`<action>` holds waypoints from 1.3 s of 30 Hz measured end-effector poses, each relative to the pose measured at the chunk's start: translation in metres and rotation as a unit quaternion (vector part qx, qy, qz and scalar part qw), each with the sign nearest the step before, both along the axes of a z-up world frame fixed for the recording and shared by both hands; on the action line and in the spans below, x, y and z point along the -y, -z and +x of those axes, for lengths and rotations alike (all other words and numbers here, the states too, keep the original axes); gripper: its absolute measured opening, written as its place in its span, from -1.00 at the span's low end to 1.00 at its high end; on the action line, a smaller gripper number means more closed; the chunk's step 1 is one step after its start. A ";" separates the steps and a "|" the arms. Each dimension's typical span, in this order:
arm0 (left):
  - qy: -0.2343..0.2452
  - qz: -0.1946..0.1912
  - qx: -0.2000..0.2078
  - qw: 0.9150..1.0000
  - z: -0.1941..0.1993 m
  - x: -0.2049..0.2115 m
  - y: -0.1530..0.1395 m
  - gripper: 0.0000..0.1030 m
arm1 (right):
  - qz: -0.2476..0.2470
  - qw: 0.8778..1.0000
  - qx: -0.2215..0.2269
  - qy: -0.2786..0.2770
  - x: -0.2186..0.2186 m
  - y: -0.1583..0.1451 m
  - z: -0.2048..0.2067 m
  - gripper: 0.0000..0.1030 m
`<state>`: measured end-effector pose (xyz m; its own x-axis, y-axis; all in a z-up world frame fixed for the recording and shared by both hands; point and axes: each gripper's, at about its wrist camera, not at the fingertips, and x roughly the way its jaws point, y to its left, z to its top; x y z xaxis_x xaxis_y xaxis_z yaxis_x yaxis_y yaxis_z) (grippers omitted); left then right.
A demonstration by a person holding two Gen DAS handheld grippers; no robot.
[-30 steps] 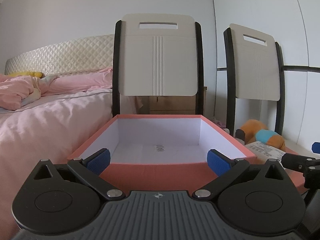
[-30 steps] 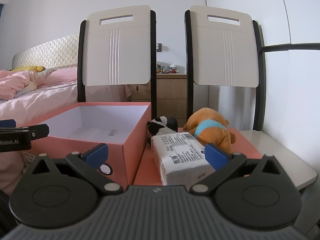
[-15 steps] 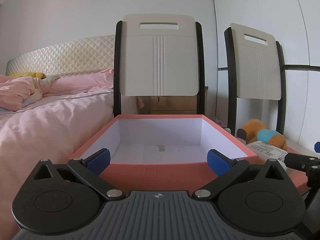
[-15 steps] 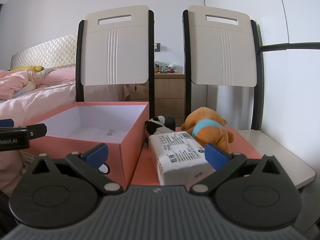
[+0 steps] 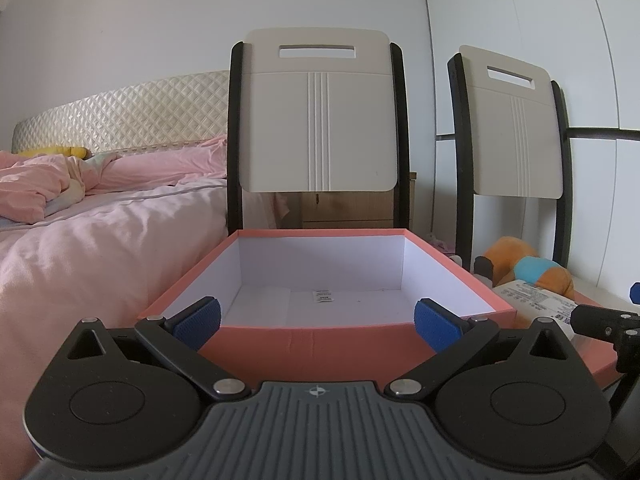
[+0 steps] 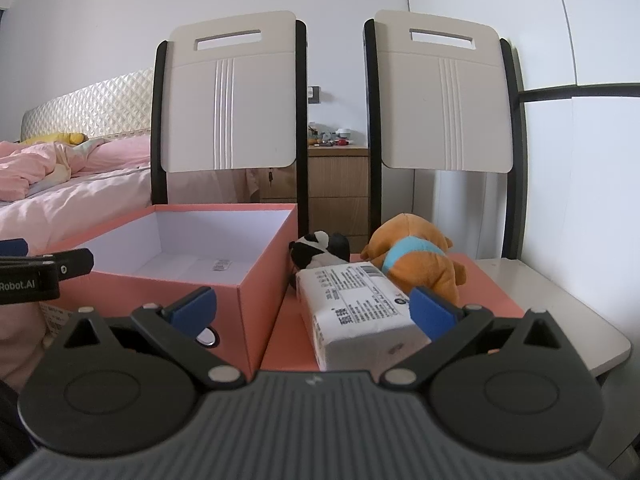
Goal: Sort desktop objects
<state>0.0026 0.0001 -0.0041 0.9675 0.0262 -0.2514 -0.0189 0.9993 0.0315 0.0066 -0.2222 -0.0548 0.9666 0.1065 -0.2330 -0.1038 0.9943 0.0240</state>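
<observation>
Coral box (image 5: 316,338): open-topped, white inside, on a chair seat beside the bed (image 5: 80,240); only a small label on its floor, print too small to read.
Coral lid (image 6: 488,292): flat on the right of the box, partly covered by the things lying on it.
White packet (image 6: 356,304): on the lid, near end cut off by the right gripper's body; print blurred.
Orange plush (image 6: 420,260): behind the packet, touching it, face hidden.
Black-and-white plush (image 6: 320,248): between box wall and packet, lower half hidden.
Left gripper (image 5: 316,320): fingers spread wide, empty, level with the box's near wall.
Right gripper (image 6: 312,308): fingers spread wide, empty; packet's near end between them, contact not clear.
Chairs (image 6: 232,100): two, pale backs; seats mostly hidden.
</observation>
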 end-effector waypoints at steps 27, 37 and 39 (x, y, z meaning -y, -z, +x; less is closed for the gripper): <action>0.003 0.005 -0.001 1.000 0.000 0.002 -0.001 1.00 | -0.001 1.000 0.003 0.003 0.001 0.001 -0.004 1.00; -0.005 0.015 0.011 1.000 -0.004 0.018 0.010 1.00 | 0.006 1.000 0.008 0.002 0.005 -0.002 -0.008 1.00; 0.001 0.026 0.017 1.000 -0.006 0.027 0.015 1.00 | 0.011 1.000 0.012 0.001 0.008 -0.003 -0.010 1.00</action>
